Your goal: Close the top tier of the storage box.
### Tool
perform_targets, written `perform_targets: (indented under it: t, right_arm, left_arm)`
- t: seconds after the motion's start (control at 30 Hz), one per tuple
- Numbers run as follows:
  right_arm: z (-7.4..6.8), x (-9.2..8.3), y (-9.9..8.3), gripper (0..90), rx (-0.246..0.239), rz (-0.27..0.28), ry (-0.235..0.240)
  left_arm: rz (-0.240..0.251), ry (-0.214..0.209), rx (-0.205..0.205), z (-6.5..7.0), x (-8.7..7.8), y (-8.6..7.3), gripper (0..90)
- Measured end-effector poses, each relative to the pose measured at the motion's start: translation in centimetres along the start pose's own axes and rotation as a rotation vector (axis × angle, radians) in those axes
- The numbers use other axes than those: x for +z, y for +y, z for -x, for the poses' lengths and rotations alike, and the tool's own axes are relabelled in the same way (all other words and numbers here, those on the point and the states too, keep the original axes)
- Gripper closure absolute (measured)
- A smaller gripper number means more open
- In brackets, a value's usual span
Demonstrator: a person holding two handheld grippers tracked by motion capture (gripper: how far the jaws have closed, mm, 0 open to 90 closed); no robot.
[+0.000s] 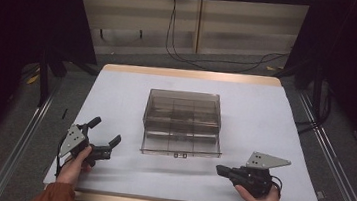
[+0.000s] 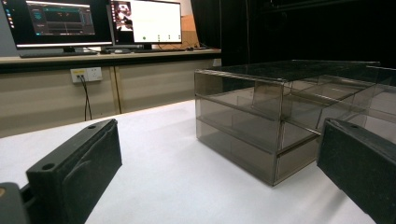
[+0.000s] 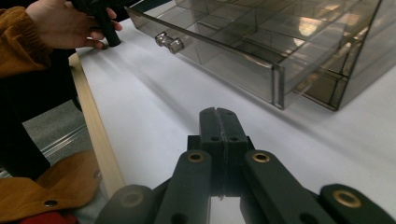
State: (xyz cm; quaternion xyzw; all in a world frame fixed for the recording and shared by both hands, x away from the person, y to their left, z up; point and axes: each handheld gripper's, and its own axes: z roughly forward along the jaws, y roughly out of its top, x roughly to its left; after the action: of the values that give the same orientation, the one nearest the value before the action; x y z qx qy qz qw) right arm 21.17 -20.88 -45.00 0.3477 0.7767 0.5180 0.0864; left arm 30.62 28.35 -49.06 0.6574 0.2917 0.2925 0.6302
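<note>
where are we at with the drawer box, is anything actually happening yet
Done: the bottom drawer of the clear drawer box is pulled out a little, its small knob facing the person. In hand: nothing. The right gripper is shut and empty, lying low on the table and pointing toward the box; the left gripper is open and apart from it. Left: neither gripper touches the drawer yet.

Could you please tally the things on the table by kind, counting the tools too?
Drawer boxes: 1
Drawer knobs: 1
Tools: 2, left and right
Total: 4
</note>
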Motion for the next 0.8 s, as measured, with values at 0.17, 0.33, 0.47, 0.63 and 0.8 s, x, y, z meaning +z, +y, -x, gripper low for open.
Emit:
perform_targets:
  t: [0.17,0.33,0.47,0.63,0.8]
  right_arm:
    - [-0.4,0.4,0.2,90.0,-0.014,-0.004,0.02]
    - [-0.7,1.0,0.5,90.0,-0.033,-0.01,0.04]
    - [-1.0,1.4,0.6,90.0,-0.047,-0.017,0.056]
    - [-1.4,1.8,0.9,90.0,-0.067,-0.008,0.081]
    - [-1.6,2.3,1.2,90.0,-0.08,-0.006,0.094]
  left_arm:
    - [0.0,0.003,0.004,0.0,0.0,0.0,0.0]
    - [0.0,0.003,0.004,0.0,0.0,0.0,0.0]
    - [0.0,0.0,-0.001,0.0,0.0,0.0,0.0]
    - [-0.001,0.0,0.0,0.0,0.0,0.0,0.0]
    - [0.0,0.0,-0.001,0.0,0.0,0.0,0.0]
